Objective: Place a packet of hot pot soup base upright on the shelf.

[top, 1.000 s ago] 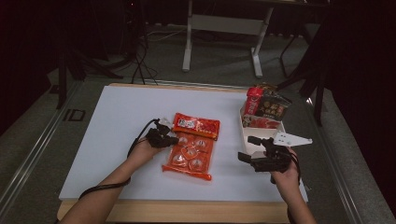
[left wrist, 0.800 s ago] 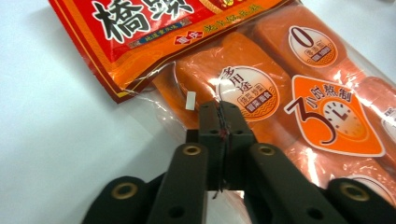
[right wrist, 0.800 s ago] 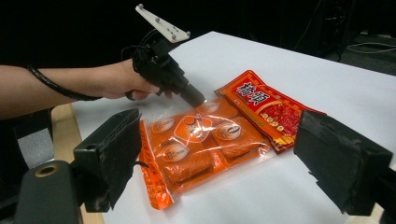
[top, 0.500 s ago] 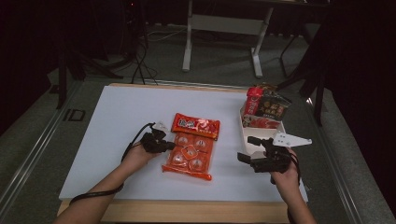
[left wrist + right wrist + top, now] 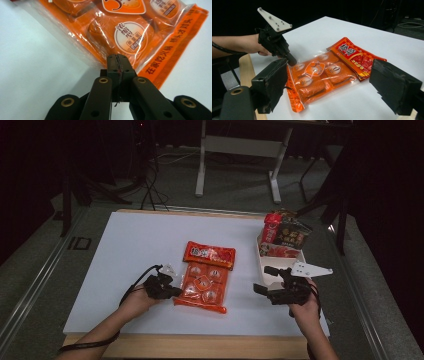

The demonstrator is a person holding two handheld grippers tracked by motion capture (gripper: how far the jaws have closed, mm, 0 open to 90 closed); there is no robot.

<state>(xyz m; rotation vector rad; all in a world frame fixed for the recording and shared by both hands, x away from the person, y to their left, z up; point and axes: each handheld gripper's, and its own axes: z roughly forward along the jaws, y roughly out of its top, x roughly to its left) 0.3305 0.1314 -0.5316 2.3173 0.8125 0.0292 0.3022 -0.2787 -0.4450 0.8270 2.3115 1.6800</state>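
- Left hand-held gripper (image 5: 172, 291): jaws clamped tight on the clear side edge of the orange packet (image 5: 202, 286), near its bottom corner. Left gripper view shows the pads (image 5: 117, 65) meeting on the film with no gap; the high view gives only contact at the packet's left edge.
- Right hand-held gripper (image 5: 261, 279): jaws spread wide, nothing between them, hovering apart from the packet on its right. Its own view frames the orange packet (image 5: 317, 75) between the two pads (image 5: 270, 82).
- Orange packet lies flat on the white surface (image 5: 120, 245), mid-front, between both hands. Left gripper view resolves the round labels and a printed orange strip along its end; the high view doesn't.
- Red packet (image 5: 210, 255) sits behind the orange one, overlapping its far end. The right gripper view shows the overlap (image 5: 355, 58) clearly.
- Farther right: white tray (image 5: 267, 270) with more packets standing in it, seen from the high view.
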